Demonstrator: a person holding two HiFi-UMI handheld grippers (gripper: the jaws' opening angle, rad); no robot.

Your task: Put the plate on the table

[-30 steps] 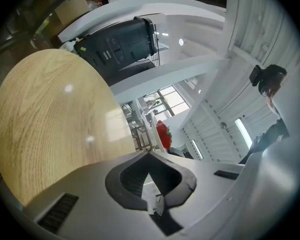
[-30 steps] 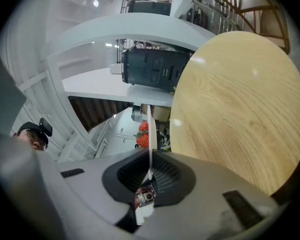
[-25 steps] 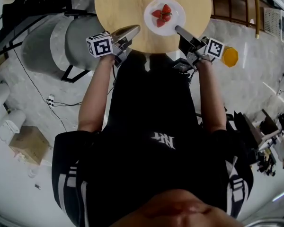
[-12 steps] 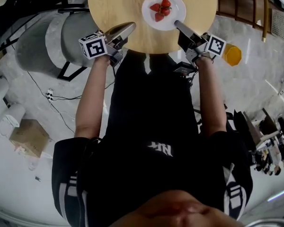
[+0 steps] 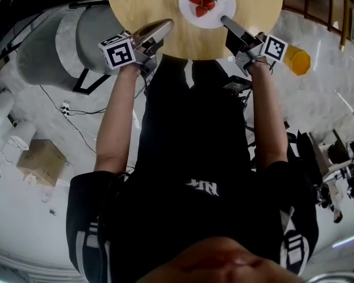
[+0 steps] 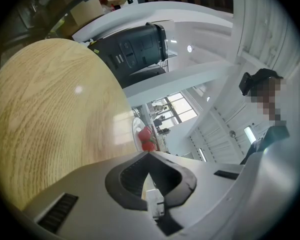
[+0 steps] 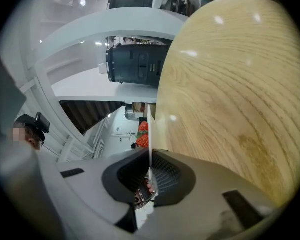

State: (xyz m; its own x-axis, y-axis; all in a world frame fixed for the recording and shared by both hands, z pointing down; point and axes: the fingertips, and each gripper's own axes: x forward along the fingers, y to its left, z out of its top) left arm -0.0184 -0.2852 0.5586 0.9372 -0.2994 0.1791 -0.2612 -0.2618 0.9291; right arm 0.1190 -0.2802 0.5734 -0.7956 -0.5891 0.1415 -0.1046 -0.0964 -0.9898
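My left gripper (image 5: 164,27) hovers over the table's (image 5: 141,5) near edge, jaws together on nothing. Right of it the plate (image 5: 224,7) sits on the wood, seemingly flat, carrying strawberries (image 5: 203,0). My right gripper (image 5: 225,22) pinches its near rim.

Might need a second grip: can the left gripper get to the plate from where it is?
Probably yes: only bare table lies between left gripper and plate, though its jaws are shut.

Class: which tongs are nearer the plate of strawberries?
Right. The right tongs clamp the plate at its near rim; the left tongs sit apart, off to its left over the table.
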